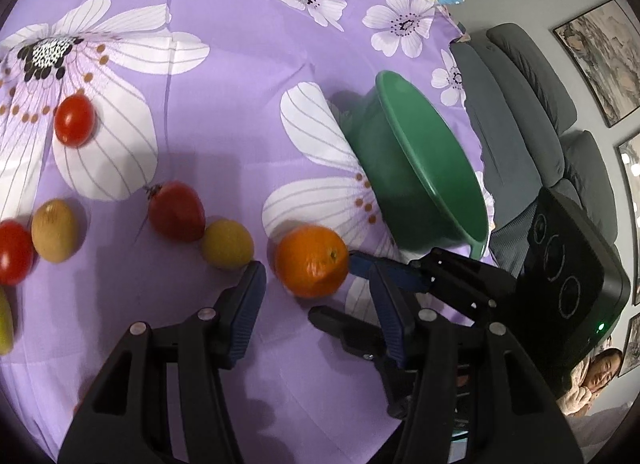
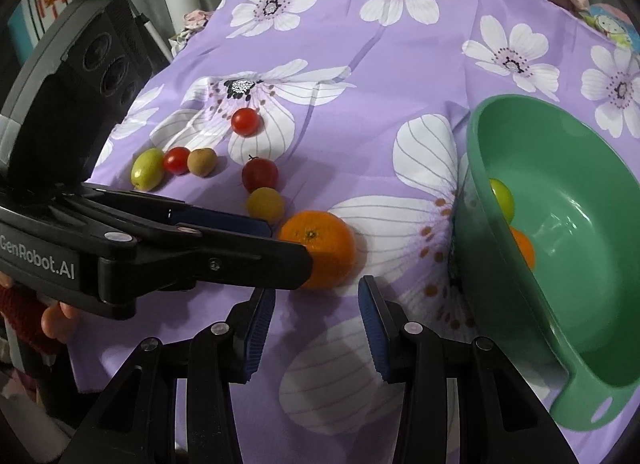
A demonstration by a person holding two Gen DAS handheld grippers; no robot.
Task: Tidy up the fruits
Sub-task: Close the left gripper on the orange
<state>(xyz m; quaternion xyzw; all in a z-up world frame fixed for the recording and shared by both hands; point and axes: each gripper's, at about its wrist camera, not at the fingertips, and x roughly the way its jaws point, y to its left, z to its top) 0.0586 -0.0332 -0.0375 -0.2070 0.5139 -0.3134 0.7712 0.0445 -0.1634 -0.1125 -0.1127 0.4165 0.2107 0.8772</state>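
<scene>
The left gripper (image 1: 316, 284) stands half open around the orange (image 1: 312, 261), which lies on the cloth (image 1: 224, 64) at its tips; whether the pads touch it cannot be told. The right gripper (image 2: 316, 296) is narrowly open and empty, with the orange at its 12 o'clock. The bowl (image 2: 580, 304), at 3 o'clock, holds two fruits.

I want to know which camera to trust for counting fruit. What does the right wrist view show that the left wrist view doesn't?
Only the right wrist view looks into the green bowl, showing a green fruit and an orange fruit inside. Only the left wrist view shows a grey sofa and framed pictures. Both show the orange on the purple floral cloth, with both grippers empty beside it.
</scene>
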